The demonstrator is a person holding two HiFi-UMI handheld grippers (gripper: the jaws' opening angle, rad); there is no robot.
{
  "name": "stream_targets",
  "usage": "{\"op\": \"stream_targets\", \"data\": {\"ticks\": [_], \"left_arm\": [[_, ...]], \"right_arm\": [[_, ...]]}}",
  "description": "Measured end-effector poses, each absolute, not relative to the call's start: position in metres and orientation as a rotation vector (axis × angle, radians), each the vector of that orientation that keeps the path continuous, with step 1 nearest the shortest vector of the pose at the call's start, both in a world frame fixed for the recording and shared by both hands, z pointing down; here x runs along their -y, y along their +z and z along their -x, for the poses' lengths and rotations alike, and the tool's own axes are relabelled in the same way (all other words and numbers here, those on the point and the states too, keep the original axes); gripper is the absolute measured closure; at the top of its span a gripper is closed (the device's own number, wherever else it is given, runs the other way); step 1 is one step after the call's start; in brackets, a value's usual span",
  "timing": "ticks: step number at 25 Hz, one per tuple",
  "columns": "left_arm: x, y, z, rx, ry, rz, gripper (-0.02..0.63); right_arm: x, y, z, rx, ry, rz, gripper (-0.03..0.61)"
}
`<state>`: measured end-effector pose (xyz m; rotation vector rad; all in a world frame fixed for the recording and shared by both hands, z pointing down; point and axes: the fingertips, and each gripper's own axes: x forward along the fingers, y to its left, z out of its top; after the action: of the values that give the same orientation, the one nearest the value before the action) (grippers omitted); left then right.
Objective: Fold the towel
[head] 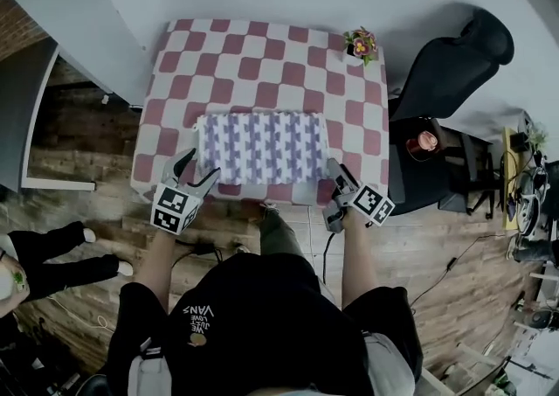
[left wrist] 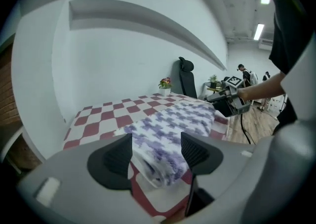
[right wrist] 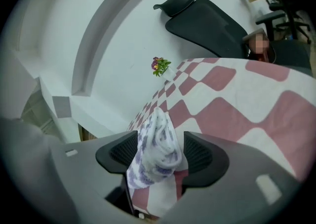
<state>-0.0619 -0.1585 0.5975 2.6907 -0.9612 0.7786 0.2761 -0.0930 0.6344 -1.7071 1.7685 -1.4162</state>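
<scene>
The white towel with a purple pattern [head: 262,148] lies folded into a long band across the near part of the red-and-white checked table [head: 262,45]. My left gripper [head: 199,167] is at the towel's near left corner with its jaws wide apart. In the left gripper view the towel's end [left wrist: 163,158] lies between the pads, and neither pad presses on it. My right gripper [head: 334,189] is at the near right corner, also open. In the right gripper view the rolled towel end [right wrist: 158,144] stands between its spread pads.
A small flower pot [head: 361,43] stands at the table's far right corner. A black office chair [head: 454,62] and a dark side table with a red cup [head: 426,141] are to the right. Another person's legs [head: 52,254] are at the left on the wooden floor.
</scene>
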Motion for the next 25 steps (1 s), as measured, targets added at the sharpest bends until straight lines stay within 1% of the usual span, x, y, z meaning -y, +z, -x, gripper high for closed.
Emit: {"op": "stream_targets", "data": {"ticks": [3, 6, 14, 17, 20, 23, 24, 25], "left_arm": [[0.141, 0.604, 0.054, 0.882, 0.845, -2.763, 0.327], [0.123, 0.613, 0.051, 0.783, 0.974, -2.831, 0.327], [0.105, 0.652, 0.053, 0.59, 1.326, -2.827, 0.327], [0.104, 0.664, 0.056, 0.558, 1.373, -2.774, 0.327], [0.105, 0.668, 0.055, 0.56, 1.351, -2.745, 0.327], [0.108, 0.67, 0.054, 0.579, 1.306, -2.725, 0.327], [0.108, 0.671, 0.054, 0.585, 1.298, -2.72, 0.327], [0.109, 0.672, 0.054, 0.591, 1.292, -2.717, 0.328]], "right_arm": [[0.083, 0.64, -0.268, -1.729, -1.432, 1.708, 0.284], [0.076, 0.648, -0.26, -1.701, -1.463, 1.705, 0.268], [0.079, 0.661, -0.257, -1.56, -1.546, 1.715, 0.265], [0.084, 0.661, -0.251, -1.537, -1.607, 1.67, 0.265], [0.089, 0.662, -0.245, -1.514, -1.635, 1.634, 0.267], [0.089, 0.668, -0.248, -1.475, -1.631, 1.665, 0.306], [0.088, 0.671, -0.25, -1.457, -1.637, 1.674, 0.329], [0.087, 0.675, -0.251, -1.439, -1.646, 1.683, 0.372]]}}
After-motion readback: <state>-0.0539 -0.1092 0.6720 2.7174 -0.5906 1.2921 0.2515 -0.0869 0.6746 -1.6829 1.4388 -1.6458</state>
